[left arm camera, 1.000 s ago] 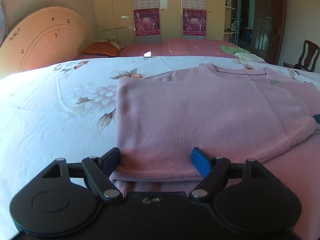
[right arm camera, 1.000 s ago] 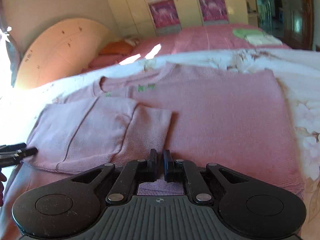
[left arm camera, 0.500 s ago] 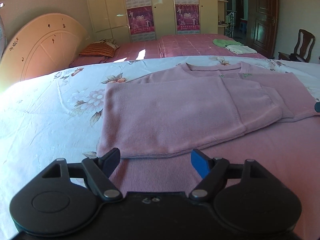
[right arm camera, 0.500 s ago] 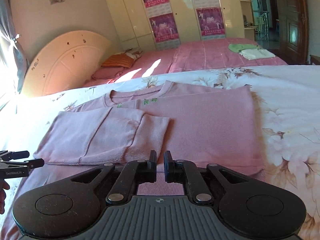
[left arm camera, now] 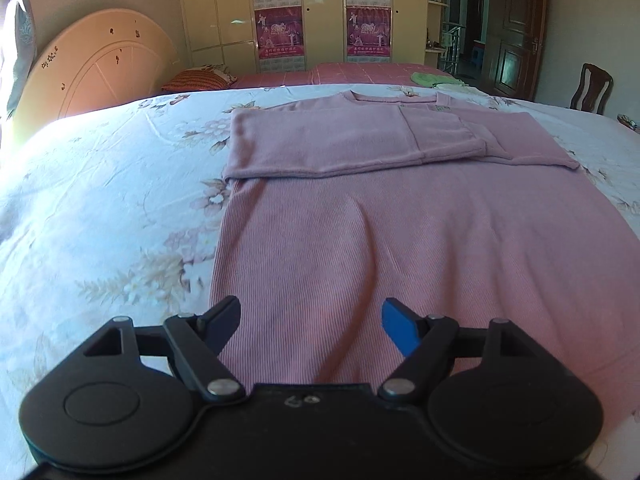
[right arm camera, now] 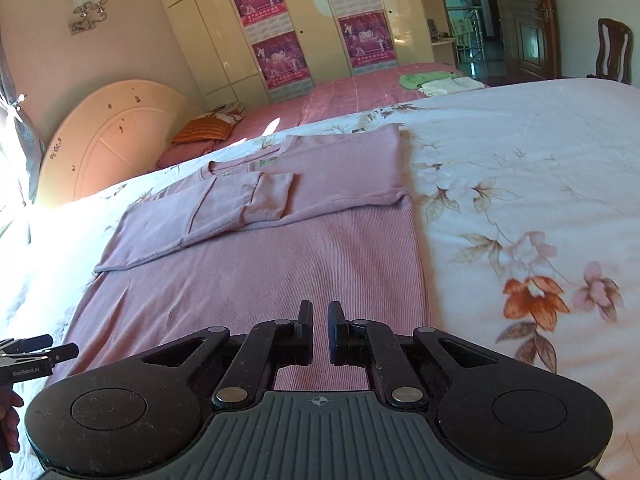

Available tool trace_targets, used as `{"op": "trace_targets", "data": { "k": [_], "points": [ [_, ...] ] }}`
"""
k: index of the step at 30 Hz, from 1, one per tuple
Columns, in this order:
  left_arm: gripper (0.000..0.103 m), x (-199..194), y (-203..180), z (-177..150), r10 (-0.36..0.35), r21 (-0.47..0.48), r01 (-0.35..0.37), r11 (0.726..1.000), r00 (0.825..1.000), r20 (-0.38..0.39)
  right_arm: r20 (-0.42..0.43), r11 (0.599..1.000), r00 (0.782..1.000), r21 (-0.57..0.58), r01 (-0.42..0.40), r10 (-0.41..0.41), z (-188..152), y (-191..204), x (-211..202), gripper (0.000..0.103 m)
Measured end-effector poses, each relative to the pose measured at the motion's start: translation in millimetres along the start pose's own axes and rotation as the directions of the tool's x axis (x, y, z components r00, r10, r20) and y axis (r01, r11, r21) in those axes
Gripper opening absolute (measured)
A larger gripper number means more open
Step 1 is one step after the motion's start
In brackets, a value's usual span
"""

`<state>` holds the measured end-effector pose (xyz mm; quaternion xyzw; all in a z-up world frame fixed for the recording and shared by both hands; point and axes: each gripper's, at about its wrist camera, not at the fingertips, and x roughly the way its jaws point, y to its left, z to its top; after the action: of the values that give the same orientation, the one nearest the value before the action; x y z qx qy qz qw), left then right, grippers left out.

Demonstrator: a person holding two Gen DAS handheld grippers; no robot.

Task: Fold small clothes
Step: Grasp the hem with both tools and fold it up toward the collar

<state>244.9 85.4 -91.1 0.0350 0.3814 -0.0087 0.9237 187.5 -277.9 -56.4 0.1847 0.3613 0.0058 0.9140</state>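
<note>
A pink knit sweater (left arm camera: pixel 360 232) (right arm camera: pixel 260 272) lies flat on the floral bedsheet (left arm camera: pixel 100 200), collar at the far end. Both sleeves (left arm camera: pixel 340 144) (right arm camera: pixel 224 208) are folded across its upper part, one cuff overlapping the other. My left gripper (left arm camera: pixel 310 312) hovers open over the near left part of the sweater body, with nothing between its fingers. My right gripper (right arm camera: pixel 320 312) is shut and empty above the near right part of the body. In the right wrist view the left gripper (right arm camera: pixel 24 354) shows at the left edge, with a hand under it.
Beyond this bed stands a second bed with a pink cover (right arm camera: pixel 352 88), carrying green and white cloths (right arm camera: pixel 436 82) and an orange pillow (right arm camera: pixel 204 130). A rounded headboard (left arm camera: pixel 100 76) leans at the left. A wardrobe with posters (left arm camera: pixel 320 12), a dark door and a chair (left arm camera: pixel 592 88) are behind.
Both grippers have drawn back from the folded sleeves toward the sweater's near end, so much more of the body shows. The left stayed open and the right stayed shut.
</note>
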Motion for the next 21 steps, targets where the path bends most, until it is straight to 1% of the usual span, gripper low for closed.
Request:
{"op": "trace_targets", "data": {
  "k": [2, 6, 8, 10, 11, 12, 13, 14, 16, 17, 18, 19, 20, 21],
  "points": [
    [0.077, -14, 5, -15, 0.001, -0.007, -0.001, 1.000, 1.000, 0.002, 0.003, 1.000, 1.000, 0.004, 0.016, -0.016, -13, 0, -17, 0.007],
    [0.077, -41, 25, -50, 0.006, -0.059, -0.007, 0.998, 1.000, -0.015, -0.003, 0.999, 0.999, 0.021, 0.047, -0.047, -38, -6, -51, 0.007],
    [0.075, -51, 34, -67, -0.007, -0.083, 0.005, 0.997, 0.999, -0.032, -0.008, 0.997, 0.998, 0.040, 0.059, -0.059, -48, -10, -62, 0.007],
    [0.074, -58, 45, -81, -0.039, -0.123, 0.032, 0.992, 0.998, -0.057, -0.027, 0.996, 0.997, 0.064, 0.069, -0.068, -59, -16, -70, 0.007],
    [0.075, -59, 50, -86, -0.053, -0.145, 0.043, 0.989, 0.996, -0.065, -0.035, 0.994, 0.997, 0.080, 0.076, -0.073, -65, -19, -74, 0.009],
    [0.075, -61, 56, -91, -0.065, -0.174, 0.053, 0.983, 0.996, -0.068, -0.044, 0.992, 0.996, 0.095, 0.077, -0.073, -70, -22, -76, 0.018],
    [0.075, -63, 62, -95, -0.085, -0.199, 0.071, 0.977, 0.994, -0.062, -0.043, 0.990, 0.996, 0.118, 0.082, -0.077, -75, -26, -78, 0.062],
    [0.074, -64, 66, -98, -0.112, -0.221, 0.097, 0.970, 0.992, -0.052, -0.029, 0.988, 0.996, 0.133, 0.084, -0.081, -78, -28, -81, 0.090],
    [0.073, -63, 74, -98, -0.167, -0.270, 0.149, 0.951, 0.985, -0.047, -0.037, 0.984, 0.997, 0.163, 0.070, -0.065, -82, -33, -81, 0.089],
    [0.072, -61, 77, -96, -0.197, -0.297, 0.176, 0.939, 0.980, -0.040, -0.042, 0.982, 0.998, 0.182, 0.050, -0.043, -84, -35, -81, 0.081],
    [0.070, -58, 82, -93, -0.240, -0.330, 0.218, 0.918, 0.970, -0.029, -0.052, 0.978, 0.998, 0.204, 0.036, -0.026, -84, -38, -78, 0.076],
    [0.065, -54, 85, -92, -0.294, -0.366, 0.267, 0.891, 0.956, -0.020, -0.062, 0.973, 0.998, 0.229, 0.034, -0.020, -83, -41, -74, 0.069],
    [0.064, -48, 89, -89, -0.341, -0.394, 0.307, 0.866, 0.940, -0.017, -0.071, 0.965, 0.997, 0.261, 0.024, -0.006, -83, -46, -69, 0.065],
    [0.065, -41, 92, -87, -0.373, -0.404, 0.335, 0.851, 0.928, -0.015, -0.081, 0.955, 0.997, 0.297, 0.014, 0.011, -84, -52, -65, 0.063]
  ]
}}
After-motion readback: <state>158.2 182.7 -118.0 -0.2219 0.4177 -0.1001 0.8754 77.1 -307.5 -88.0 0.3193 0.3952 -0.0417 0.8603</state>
